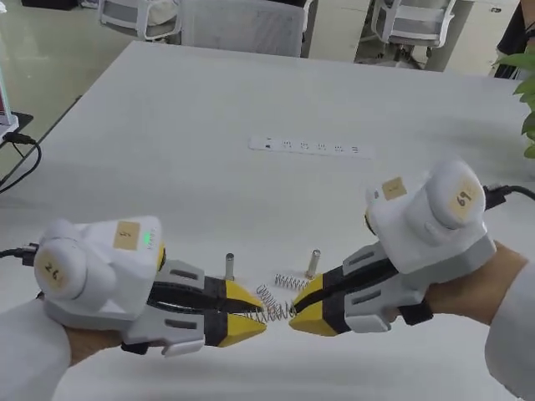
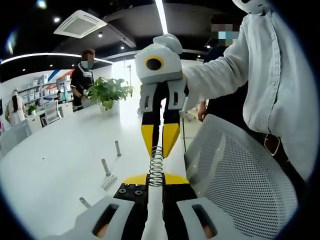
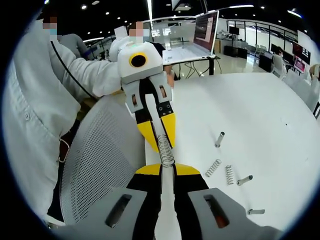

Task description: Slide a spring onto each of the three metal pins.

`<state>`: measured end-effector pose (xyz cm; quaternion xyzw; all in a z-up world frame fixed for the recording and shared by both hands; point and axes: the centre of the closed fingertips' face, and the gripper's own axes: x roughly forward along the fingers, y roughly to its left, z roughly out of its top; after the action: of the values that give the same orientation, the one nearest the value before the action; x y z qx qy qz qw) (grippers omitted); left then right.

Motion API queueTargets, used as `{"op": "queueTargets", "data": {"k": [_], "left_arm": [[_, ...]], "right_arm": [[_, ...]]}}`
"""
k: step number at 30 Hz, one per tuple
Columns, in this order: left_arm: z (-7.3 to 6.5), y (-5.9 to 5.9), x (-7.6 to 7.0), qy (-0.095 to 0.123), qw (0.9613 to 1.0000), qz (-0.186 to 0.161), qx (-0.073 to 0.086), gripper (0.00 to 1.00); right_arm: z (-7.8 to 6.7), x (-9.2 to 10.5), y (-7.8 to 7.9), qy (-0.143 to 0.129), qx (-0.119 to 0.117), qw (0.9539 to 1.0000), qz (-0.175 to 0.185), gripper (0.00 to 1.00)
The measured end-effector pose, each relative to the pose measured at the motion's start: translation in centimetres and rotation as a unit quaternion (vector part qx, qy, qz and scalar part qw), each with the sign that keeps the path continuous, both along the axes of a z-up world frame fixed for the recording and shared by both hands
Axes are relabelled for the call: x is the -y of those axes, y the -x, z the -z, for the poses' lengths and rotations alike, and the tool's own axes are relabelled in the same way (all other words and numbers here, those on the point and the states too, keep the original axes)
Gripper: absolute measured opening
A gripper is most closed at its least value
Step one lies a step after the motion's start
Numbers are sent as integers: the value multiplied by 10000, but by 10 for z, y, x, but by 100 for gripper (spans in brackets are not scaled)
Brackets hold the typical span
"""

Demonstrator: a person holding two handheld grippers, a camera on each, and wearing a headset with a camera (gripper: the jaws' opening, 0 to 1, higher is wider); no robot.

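Left hand-held gripper (image 1: 253,322) and right hand-held gripper (image 1: 294,319) are each clamped tight on opposite ends of one spring (image 1: 274,307), just nearside of a pin (image 1: 230,266). Second spring (image 1: 291,281) lies right of that pin on the worktop (image 1: 251,192).

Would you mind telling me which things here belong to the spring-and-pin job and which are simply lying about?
For the job:
- held spring, gripped between the left tool and right tool
- loose springs
- metal pins

Just lying about:
- power strip
- potted plant
- laptop
- mesh chair
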<state>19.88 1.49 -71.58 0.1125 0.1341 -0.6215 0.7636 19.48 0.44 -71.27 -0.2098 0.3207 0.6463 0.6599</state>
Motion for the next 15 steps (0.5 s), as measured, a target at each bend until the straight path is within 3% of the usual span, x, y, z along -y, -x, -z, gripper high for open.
{"op": "queueTargets", "data": {"k": [15], "left_arm": [[10, 1, 0, -74, 9999, -50, -58, 1]], "right_arm": [[-13, -18, 4, 184, 236, 9989, -354, 7]]}}
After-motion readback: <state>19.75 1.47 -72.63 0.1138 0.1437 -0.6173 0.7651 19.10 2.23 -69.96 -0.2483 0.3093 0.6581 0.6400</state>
